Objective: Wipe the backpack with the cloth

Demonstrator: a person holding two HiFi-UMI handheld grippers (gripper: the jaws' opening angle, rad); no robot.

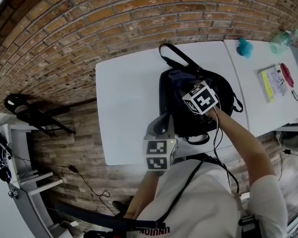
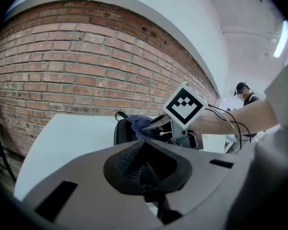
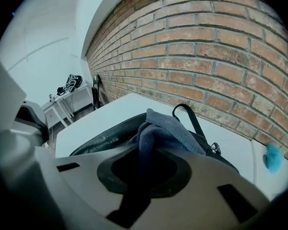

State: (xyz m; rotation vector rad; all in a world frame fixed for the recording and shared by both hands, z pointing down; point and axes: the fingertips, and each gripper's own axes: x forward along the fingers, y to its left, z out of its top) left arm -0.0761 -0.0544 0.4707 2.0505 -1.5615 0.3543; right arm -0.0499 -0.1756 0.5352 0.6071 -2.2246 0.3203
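White table (image 1: pixel 124 108) | right gripper (image 3: pixel 141 172) pinches cloth (image 3: pixel 165 128) on backpack (image 3: pixel 98 142) | left gripper (image 2: pixel 146 169) closed

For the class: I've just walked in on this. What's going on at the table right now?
A person works at a white table with a gripper in each hand. The right gripper is shut on a blue-grey cloth and holds it against the top of the black backpack lying on the table. The left gripper is shut with nothing in it, held near the table's front edge, off the backpack.
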